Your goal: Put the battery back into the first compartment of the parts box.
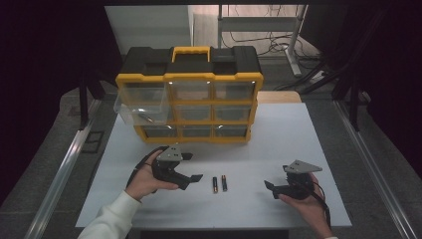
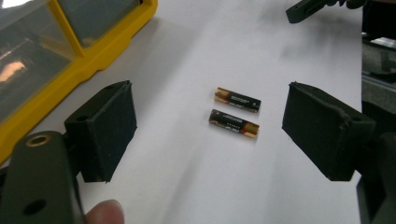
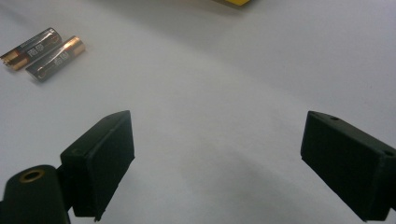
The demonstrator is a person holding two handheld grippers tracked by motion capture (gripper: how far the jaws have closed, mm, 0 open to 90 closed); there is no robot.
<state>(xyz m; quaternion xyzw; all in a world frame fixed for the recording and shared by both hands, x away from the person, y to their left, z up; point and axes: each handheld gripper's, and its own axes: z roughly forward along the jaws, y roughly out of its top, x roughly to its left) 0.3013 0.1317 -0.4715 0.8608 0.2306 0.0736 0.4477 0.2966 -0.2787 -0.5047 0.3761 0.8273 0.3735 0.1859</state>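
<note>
I'm hovering both grippers low in frame, left gripper (image 1: 195, 178) and right gripper (image 1: 269, 185), jaws wide apart, holding nothing. Two batteries (image 1: 219, 184) are lying centre between them. Probably I'm lining up a pick; the pulled-out drawer (image 1: 142, 112) upper left seems the target.

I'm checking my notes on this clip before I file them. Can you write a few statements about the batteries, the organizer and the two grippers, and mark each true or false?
1. Two batteries lie side by side on the white table. True.
2. The left gripper is shut on a battery. False: it is open, and both batteries lie on the table beyond its fingers.
3. One drawer of the yellow and black organizer is pulled out on its left side. True.
4. The right gripper is shut. False: its fingers stand wide apart over bare table.
5. The batteries lie between the two grippers. True.
</note>
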